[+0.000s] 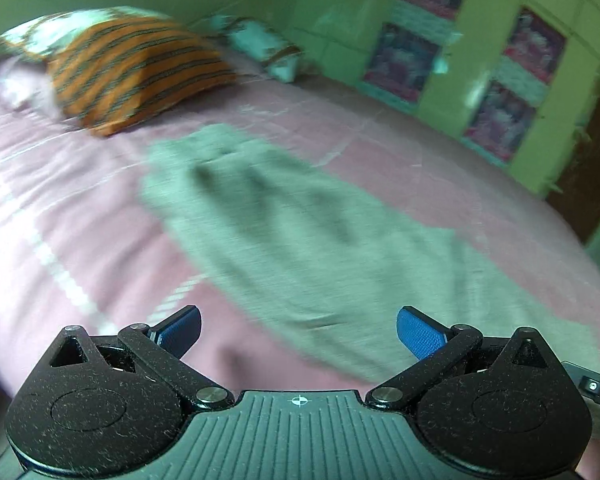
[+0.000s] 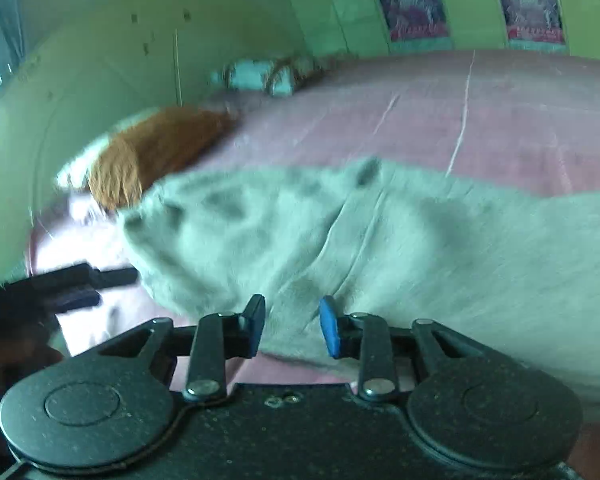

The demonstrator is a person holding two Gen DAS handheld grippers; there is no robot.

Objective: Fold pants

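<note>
Low in the left wrist view, the left gripper (image 1: 299, 334) has its two blue, ribbed pads spread wide with nothing between them, only pink sheet and the near edge of the grey cloth beyond. Its black housing looks grainy and dusty, with round caps and bright metal pivot pins; a small white crosshair mark sits on the ridged centre plate. No lettering is readable anywhere.

At the bottom centre of the right wrist view, the right gripper (image 2: 292, 326) holds its fingers part open, a narrow gap between the blue pad and the darker one. The cloth's edge lies in front of that gap, but the pads are not pressed onto it.

Across the middle of both frames lie the pants (image 1: 300, 232), a soft, matte grey-green knit, rumpled with shallow creases, spread on the bed (image 1: 80, 220). Its pink sheet carries pale stitched lines. An orange striped pillow (image 1: 140, 72) sits upper left, a pale turquoise cushion (image 1: 260, 44) beyond it. Green cupboard doors (image 1: 480, 72) with blurred pink-red panels fill the upper right.
</note>
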